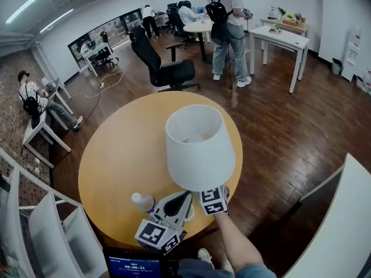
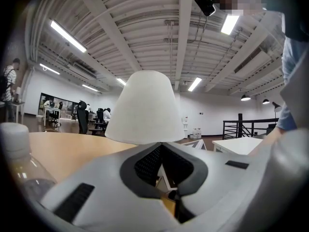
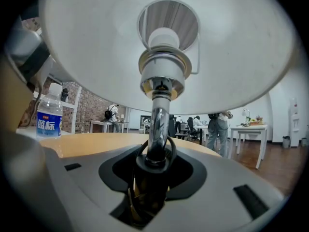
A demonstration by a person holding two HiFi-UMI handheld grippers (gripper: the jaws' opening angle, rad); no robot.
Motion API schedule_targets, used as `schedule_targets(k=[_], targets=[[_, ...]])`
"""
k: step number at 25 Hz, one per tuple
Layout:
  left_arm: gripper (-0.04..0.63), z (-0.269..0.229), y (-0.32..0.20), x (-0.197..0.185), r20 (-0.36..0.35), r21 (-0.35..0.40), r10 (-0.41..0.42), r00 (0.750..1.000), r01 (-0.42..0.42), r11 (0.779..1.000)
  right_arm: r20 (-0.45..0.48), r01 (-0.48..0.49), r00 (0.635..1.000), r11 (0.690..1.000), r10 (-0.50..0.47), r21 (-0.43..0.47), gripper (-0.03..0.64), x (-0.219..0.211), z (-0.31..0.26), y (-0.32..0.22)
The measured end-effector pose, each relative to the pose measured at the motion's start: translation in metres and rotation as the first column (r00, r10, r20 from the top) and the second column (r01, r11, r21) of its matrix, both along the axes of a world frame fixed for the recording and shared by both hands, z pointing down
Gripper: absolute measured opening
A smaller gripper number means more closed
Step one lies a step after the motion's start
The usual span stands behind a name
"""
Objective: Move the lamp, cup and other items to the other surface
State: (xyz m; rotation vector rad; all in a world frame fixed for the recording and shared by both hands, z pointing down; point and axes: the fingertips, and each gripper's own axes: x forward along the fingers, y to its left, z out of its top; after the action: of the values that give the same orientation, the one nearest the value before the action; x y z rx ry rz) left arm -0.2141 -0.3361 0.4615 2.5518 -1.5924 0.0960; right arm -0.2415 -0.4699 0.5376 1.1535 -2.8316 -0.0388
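Observation:
A lamp with a white shade stands over the near part of the round wooden table. My right gripper is under the shade, shut on the lamp's chrome stem just above its dark base. In the right gripper view the right gripper has the stem between its jaws. A clear water bottle with a white cap stands near the table's front edge. My left gripper is shut and empty, between the bottle and the lamp. The left gripper faces the shade, with the bottle at its left.
A black office chair and a standing person are beyond the table. White tables stand at the back right. A seated person is at the left. White furniture is at the near left, a white surface at the near right.

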Motion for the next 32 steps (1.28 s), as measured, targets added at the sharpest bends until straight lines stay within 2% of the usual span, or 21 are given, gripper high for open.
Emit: schedule_targets(k=[8,9,12,13,16,21,24,25,28,30,31,32], targets=[[0.008,0.011,0.015,-0.010,0.010,-0.030,0.013,1.000,-0.013,0.999,-0.067,-0.021,0.997,1.000,0.022,0.020,0.181,-0.005,0.017,0.006],[0.008,0.012,0.016,-0.012,0.009,-0.035,0.008,1.000,-0.008,0.999,-0.052,-0.028,0.998,1.000,0.028,0.004,0.204,-0.004,0.019,0.005],[0.008,0.013,0.018,-0.018,0.018,-0.034,0.000,1.000,0.000,0.999,-0.009,-0.023,1.000,0.998,0.022,-0.064,0.357,-0.003,0.033,0.007],[0.008,0.014,0.019,-0.019,0.021,-0.034,-0.001,1.000,0.002,0.999,-0.010,-0.018,1.000,0.997,0.017,-0.077,0.367,-0.002,0.040,0.010],[0.008,0.018,0.022,-0.020,0.021,-0.038,-0.010,1.000,0.011,0.999,-0.007,-0.040,0.999,0.997,0.039,-0.067,0.367,0.009,0.047,0.019],[0.008,0.017,0.026,-0.026,0.017,-0.036,-0.034,0.999,0.034,0.999,0.054,-0.128,0.990,0.991,0.131,-0.050,0.367,0.042,0.030,0.032],[0.008,0.010,0.030,-0.024,0.010,-0.029,-0.044,0.999,0.044,0.999,0.052,-0.133,0.989,0.990,0.135,-0.044,0.363,0.059,0.014,0.054],[0.008,0.008,0.030,-0.021,0.009,-0.029,-0.045,0.999,0.045,0.999,0.049,-0.132,0.990,0.990,0.135,-0.050,0.333,0.066,0.009,0.063],[0.008,0.005,0.033,-0.007,-0.003,-0.016,-0.043,0.999,0.043,0.999,0.057,-0.147,0.987,0.987,0.151,-0.065,0.301,0.098,-0.009,0.090],[0.008,0.004,0.035,0.005,-0.019,0.007,-0.028,0.999,0.028,1.000,0.063,-0.161,0.984,0.985,0.165,-0.057,0.188,0.121,-0.028,0.110],[0.008,0.002,0.036,0.015,-0.025,0.011,-0.010,1.000,0.010,1.000,0.077,-0.162,0.983,0.985,0.166,-0.060,0.154,0.132,-0.039,0.119],[0.008,-0.001,0.037,0.027,-0.028,0.013,0.013,1.000,-0.013,1.000,0.100,-0.158,0.981,0.985,0.165,-0.067,0.150,0.143,-0.049,0.127]])
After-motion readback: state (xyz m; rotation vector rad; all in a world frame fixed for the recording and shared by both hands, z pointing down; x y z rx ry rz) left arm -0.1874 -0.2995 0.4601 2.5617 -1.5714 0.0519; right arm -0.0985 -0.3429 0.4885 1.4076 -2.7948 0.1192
